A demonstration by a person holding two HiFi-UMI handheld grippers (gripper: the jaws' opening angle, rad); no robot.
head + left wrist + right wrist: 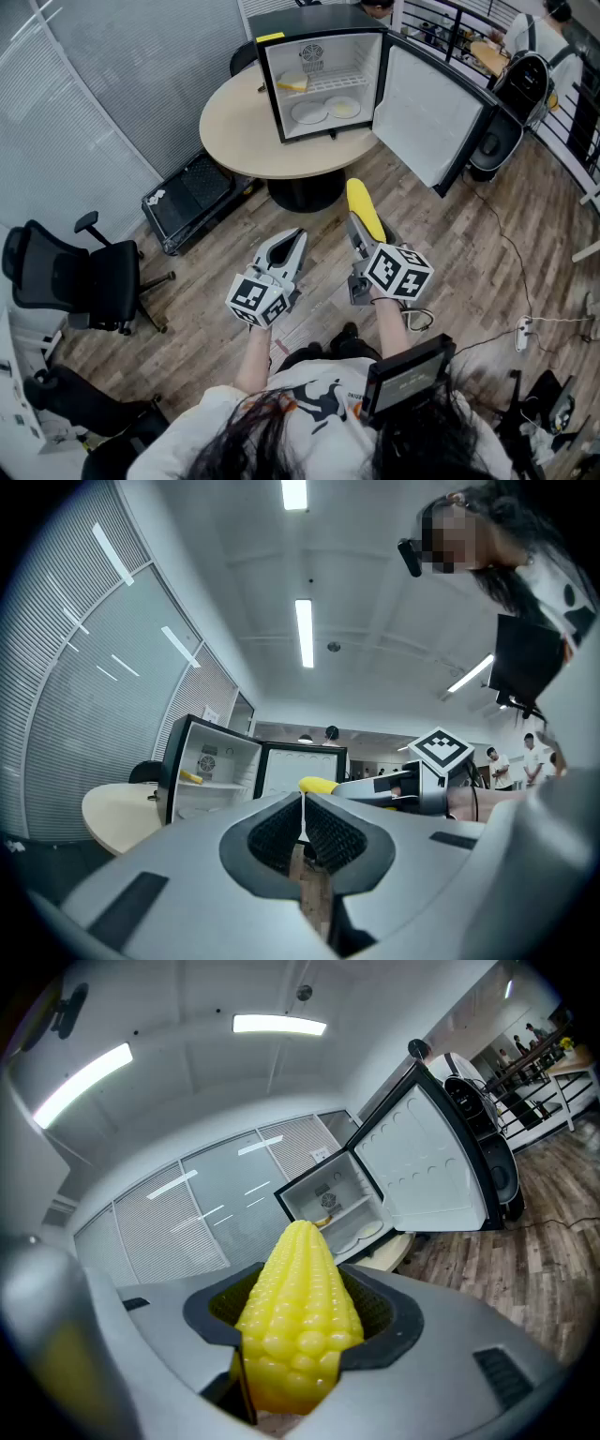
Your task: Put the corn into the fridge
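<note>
One cob, one grip: the right gripper (302,1309) has its fingers (389,1321) pinching the corn (298,1326) round its thick end. The tapered tip sticks out well past the fingertips & aims at the fridge (319,19). In the head view the corn (365,208) hangs in the air over the wood floor, ahead of the right gripper (367,236). The left gripper (289,246) sits just beside it, fingers (272,841) pressed together w/ nothing btwn them.

The fridge stands on the table (234,131), well ahead of both sets of fingers. Its door (422,108) is swung wide, off to the outer side of the right fingers. Inside are a yellow item (292,83) on the shelf (339,82) & two plates (309,113) below.

Step in hand, I'd say: the carry. Corn is grasped & pointed the right way, but not yet near the opening.

Next move calls for:
- reaching fwd over the table edge, tip leading;
- entering the opening w/o clipping the frame or door;
- picking a free spot: the shelf part beside the yellow item looks bare, or a plate;
- spreading the fingers only once the cob rests on something.

Grip is on the butt only, so the cob may pivot if bumped.
</note>
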